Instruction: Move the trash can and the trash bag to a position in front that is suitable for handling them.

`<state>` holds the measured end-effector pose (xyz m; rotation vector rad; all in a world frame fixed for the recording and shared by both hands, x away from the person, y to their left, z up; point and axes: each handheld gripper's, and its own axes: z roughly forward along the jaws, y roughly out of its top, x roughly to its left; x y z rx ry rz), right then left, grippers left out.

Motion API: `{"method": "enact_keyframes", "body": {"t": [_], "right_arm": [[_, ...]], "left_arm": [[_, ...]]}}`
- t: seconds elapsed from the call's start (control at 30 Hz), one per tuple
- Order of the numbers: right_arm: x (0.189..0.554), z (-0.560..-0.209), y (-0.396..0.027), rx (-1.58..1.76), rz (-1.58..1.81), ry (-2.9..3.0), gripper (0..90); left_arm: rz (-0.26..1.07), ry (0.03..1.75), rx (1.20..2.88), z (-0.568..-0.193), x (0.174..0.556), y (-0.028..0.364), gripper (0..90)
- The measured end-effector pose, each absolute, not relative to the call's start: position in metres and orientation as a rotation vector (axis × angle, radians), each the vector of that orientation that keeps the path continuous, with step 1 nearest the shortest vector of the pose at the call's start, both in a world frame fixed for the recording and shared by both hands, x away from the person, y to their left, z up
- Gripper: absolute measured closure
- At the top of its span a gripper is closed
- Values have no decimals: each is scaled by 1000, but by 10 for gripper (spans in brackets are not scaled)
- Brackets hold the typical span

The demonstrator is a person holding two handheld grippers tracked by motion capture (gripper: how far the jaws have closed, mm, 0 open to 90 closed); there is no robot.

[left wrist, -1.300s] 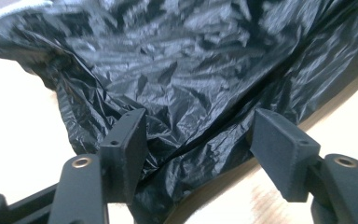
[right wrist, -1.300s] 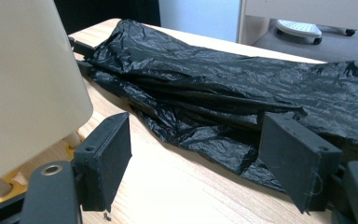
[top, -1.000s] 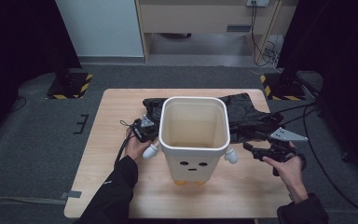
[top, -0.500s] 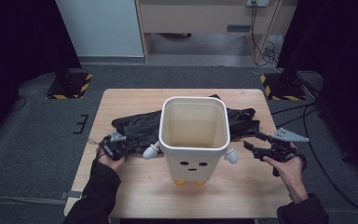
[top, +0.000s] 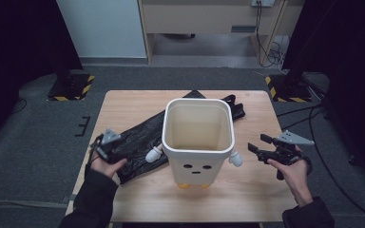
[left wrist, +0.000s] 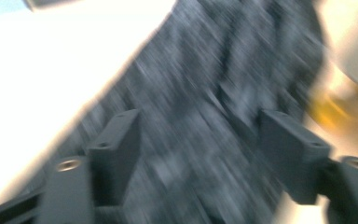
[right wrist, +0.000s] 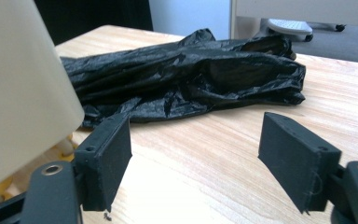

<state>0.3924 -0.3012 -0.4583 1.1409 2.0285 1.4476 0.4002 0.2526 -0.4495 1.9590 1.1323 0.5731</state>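
Since the earlier frame the left tool has dragged the black bag out leftward from behind the bin; its jaws have just been opening and stand apart over the plastic. The right tool waits open beside the bin.

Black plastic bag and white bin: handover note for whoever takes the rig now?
Left gripper: jaws just opened, nothing pinched; black plastic bag lies under them.
Right gripper: open, empty, beside the bin.
White square plastic bin with a face: upright mid-table, no liner inside.
Bag: crumpled flat on the wooden table, running from behind the bin to its left.
Done: nothing fitted. Left: likely open the bag and line the bin.
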Motion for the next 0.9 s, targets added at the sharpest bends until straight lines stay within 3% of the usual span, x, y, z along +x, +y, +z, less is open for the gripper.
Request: {"method": "enact_keyframes", "body": {"t": [0.13, 0.3, 0.6, 0.73, 0.9], "right_arm": [[393, -459, -302, 1169, 1478, 1995, 216], [393, -460, -302, 1168, 1483, 2015, 205], [394, -463, -300, 1137, 1450, 2050, 209], [393, -464, -299, 1149, 1466, 2041, 206], [393, -461, -296, 1153, 1488, 2025, 191]], "left_arm": [[580, 1145, 1928, -473, 452, 246, 221], [462, 1188, 2139, -519, 474, 239, 208], [495, 1344, 2094, -525, 445, 248, 268], [528, 1462, 2052, -524, 413, 255, 253], [490, 1448, 2078, -522, 385, 255, 226]]}}
